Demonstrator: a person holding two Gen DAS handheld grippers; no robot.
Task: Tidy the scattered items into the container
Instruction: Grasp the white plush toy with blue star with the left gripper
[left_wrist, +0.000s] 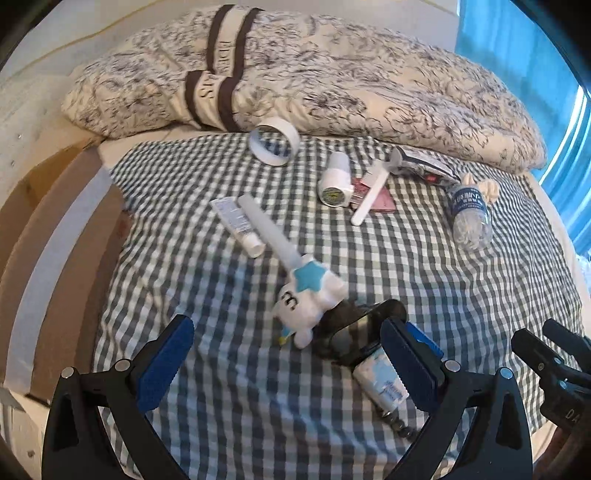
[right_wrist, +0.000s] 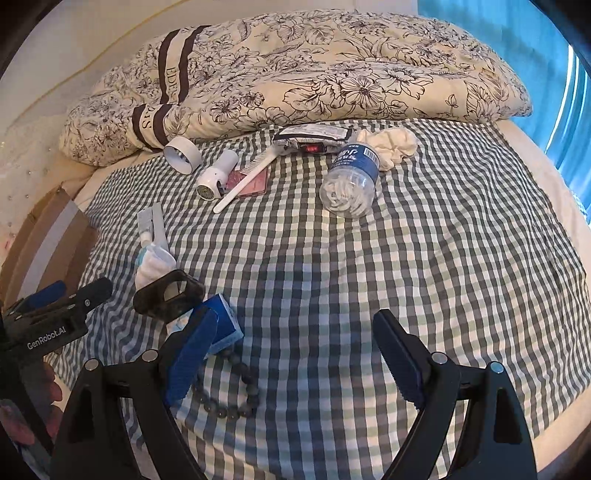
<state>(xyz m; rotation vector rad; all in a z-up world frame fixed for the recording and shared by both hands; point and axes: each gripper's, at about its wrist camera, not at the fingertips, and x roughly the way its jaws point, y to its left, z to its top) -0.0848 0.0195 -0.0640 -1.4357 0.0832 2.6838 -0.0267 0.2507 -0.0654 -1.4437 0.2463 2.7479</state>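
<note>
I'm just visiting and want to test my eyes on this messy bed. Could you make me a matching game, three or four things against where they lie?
Things:
1. tape roll
2. water bottle
3. bead bracelet
4. comb

Places:
A. across the pink card
B. next to the white cloth
C. nearest the right tool
D. at the floral duvet's edge

Pairs: 1-D, 2-B, 3-C, 4-A

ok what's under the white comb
The white comb lies across a dark pink card or booklet, its toothed end reaching past it onto the checked sheet. What is printed on the part the comb covers cannot be seen.
</note>
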